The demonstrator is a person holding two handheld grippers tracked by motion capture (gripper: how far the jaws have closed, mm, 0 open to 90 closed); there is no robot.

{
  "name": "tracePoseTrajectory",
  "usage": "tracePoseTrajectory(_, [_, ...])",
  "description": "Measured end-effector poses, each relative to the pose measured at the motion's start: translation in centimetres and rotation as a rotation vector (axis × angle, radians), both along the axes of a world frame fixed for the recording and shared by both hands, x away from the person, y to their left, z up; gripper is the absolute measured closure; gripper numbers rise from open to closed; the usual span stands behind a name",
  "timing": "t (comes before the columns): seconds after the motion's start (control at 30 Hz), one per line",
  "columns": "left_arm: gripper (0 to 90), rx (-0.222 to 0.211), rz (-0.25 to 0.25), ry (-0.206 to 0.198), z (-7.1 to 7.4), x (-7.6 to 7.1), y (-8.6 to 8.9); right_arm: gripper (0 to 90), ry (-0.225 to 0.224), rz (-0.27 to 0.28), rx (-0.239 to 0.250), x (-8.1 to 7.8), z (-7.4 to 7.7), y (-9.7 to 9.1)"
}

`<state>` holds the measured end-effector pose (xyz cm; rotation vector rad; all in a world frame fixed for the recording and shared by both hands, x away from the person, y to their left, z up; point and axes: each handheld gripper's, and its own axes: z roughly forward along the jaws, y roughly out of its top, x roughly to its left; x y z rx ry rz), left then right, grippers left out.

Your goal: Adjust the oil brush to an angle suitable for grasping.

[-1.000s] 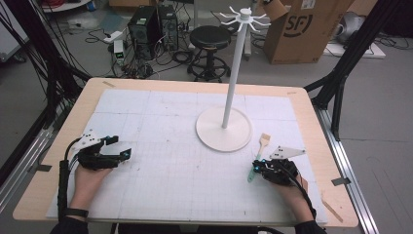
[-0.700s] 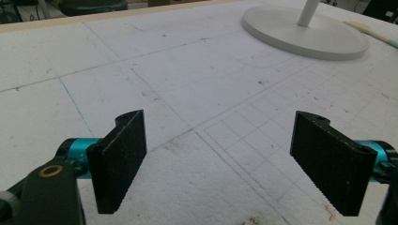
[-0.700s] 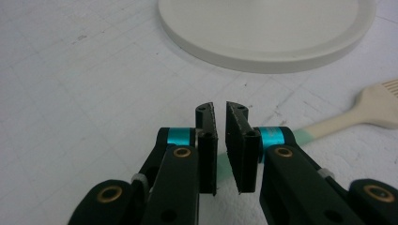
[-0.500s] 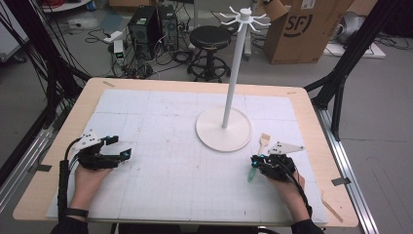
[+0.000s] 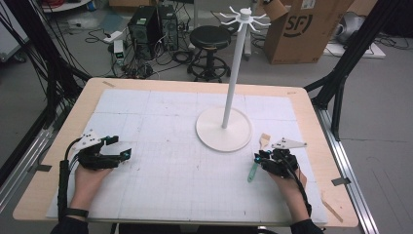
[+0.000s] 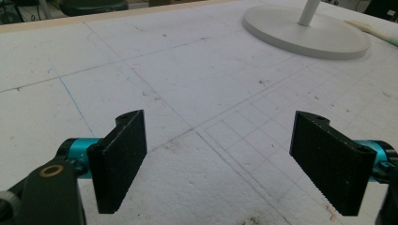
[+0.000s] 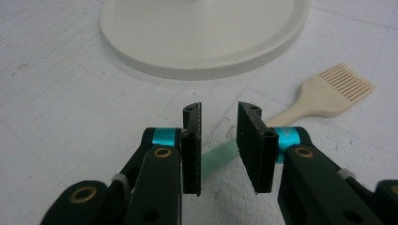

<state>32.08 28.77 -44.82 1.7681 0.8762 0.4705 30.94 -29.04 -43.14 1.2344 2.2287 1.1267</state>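
Cream plastic basting brush with translucent green handle (image 7: 328,96): smooth, probably silicone bristles. Round white stand base (image 7: 206,35): matt, smooth plastic or painted metal. White gridded table mat (image 6: 187,93): matt, grainy, scuffed. Right gripper (image 7: 218,136): black ribbed rubbery pads, glossy teal metal collars.

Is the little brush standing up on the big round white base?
No, the brush lies flat on the table beside the round base, not on it.
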Motion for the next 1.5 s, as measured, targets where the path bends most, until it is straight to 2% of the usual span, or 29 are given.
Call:
tracePoseTrajectory(0.17, [19.7,0.001,-0.001,0.0,0.0,0.0,0.0,68.8,0.005,-0.007,0.009,0.0,0.0,-0.1])
tracePoseTrajectory(0.3, [19.7,0.001,-0.001,0.0,0.0,0.0,0.0,64.3,0.004,0.001,0.016,0.0,0.1,-0.3])
tracePoseTrajectory(0.4, [19.7,0.002,-0.002,-0.001,0.0,0.0,0.0,64.2,-0.004,0.056,0.02,-0.3,0.4,-0.9])
tracePoseTrajectory(0.5, [19.7,0.002,-0.003,0.0,0.0,0.0,0.0,68.2,0.01,0.141,0.006,-0.9,0.3,-1.8])
tracePoseTrajectory(0.57, [19.7,0.002,-0.002,0.0,0.0,0.0,0.0,71.7,0.02,0.175,-0.005,-1.3,0.1,-2.5])
tracePoseTrajectory(0.67, [19.7,0.004,-0.002,-0.001,0.0,0.0,0.0,76.6,0.029,0.198,0.018,-1.6,-0.1,-3.1])
tracePoseTrajectory(0.73, [19.7,0.005,-0.001,0.0,0.0,0.0,0.0,79.0,0.038,0.234,0.002,-1.6,-0.3,-2.6])
tracePoseTrajectory(0.83, [19.8,0.004,0.0,0.0,0.0,0.0,0.0,79.3,0.047,0.253,-0.015,-1.5,-0.4,-2.1])
tracePoseTrajectory(0.93, [19.7,0.003,-0.001,0.0,0.0,0.0,0.0,79.3,0.056,0.265,-0.037,-1.5,-0.7,-1.6])
tracePoseTrajectory(1.03, [19.8,0.003,-0.002,0.001,0.0,0.0,0.0,79.0,0.058,0.263,-0.035,-1.4,-0.8,-1.5])
tracePoseTrajectory(1.2, [19.8,0.006,-0.002,-0.001,0.0,0.0,0.0,78.3,0.037,0.26,-0.012,-1.6,-0.5,-0.8])
tracePoseTrajectory(1.37, [19.9,0.008,-0.001,-0.001,0.0,0.0,0.0,80.0,0.017,0.277,-0.028,-1.6,-0.5,1.4])
tracePoseTrajectory(1.5, [19.9,0.008,-0.002,-0.001,0.0,0.0,0.0,81.4,0.015,0.283,-0.045,-1.5,-0.6,2.1])
